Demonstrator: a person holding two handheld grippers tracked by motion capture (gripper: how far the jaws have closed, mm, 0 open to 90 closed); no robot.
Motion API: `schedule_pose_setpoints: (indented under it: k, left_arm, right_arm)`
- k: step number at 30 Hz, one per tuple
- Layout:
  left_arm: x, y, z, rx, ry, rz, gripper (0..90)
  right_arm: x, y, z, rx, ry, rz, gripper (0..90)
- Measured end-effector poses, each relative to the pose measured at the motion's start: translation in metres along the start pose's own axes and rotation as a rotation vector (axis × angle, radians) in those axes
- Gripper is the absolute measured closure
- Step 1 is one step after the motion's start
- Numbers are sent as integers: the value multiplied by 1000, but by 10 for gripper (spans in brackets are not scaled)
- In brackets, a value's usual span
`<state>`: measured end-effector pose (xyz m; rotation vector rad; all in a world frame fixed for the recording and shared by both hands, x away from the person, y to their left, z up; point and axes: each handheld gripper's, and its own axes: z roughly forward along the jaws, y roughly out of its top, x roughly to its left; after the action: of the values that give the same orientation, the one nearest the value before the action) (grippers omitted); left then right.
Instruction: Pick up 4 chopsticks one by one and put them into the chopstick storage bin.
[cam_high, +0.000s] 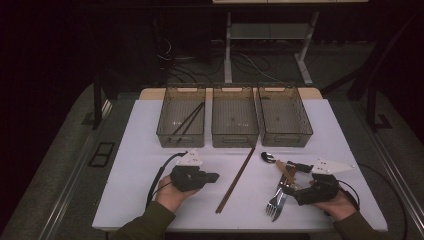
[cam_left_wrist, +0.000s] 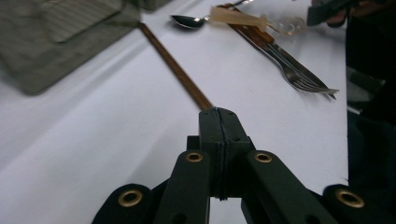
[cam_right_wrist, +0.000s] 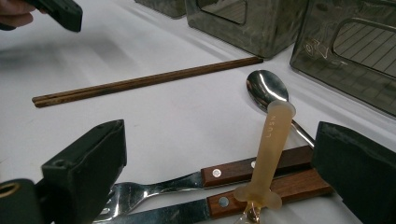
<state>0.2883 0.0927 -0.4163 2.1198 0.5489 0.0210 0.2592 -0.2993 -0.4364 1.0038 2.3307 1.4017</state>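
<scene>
Toward the table's (cam_high: 125, 150) near edge, the left gripper (cam_high: 212, 176), jaws pressed together, sits beside brown chopsticks (cam_high: 236, 179) slanting from that edge toward the middle bin (cam_high: 235, 137), while rightward the right gripper (cam_high: 290, 177), jaws spread, straddles wood-handled forks (cam_right_wrist: 243, 175) under a translucent amber handle (cam_right_wrist: 271, 140).

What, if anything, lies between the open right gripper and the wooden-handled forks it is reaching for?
The translucent beige handle lies across both wooden-handled forks, right between the right gripper and its open jaws, so it sits on top of them. Its far end overlaps the spoon. Nothing else visible is in the way.
</scene>
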Motion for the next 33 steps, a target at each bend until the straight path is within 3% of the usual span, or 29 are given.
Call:
schedule_pose_setpoints:
  k: [10,17,22,25,26,33]
  left_arm:
    - [-21,3,34,82,-71,45,897]
    - [-28,1,47,146,-99,71,897]
    - [-29,-1,53,198,-92,89,897]
    - [-29,-3,55,212,-85,76,897]
    - [-28,-3,55,228,-90,91,897]
    - [-29,-2,54,228,-77,88,897]
  right_arm:
    - [0,0,0,0,-2,-1,36]
    - [0,0,-1,1,-4,1,36]
    - [0,0,-1,2,-5,2,36]
    - [1,0,-1,1,-5,1,36]
    - [1,0,-1,1,-5,1,36]
    - [1,0,-1,1,-6,2,36]
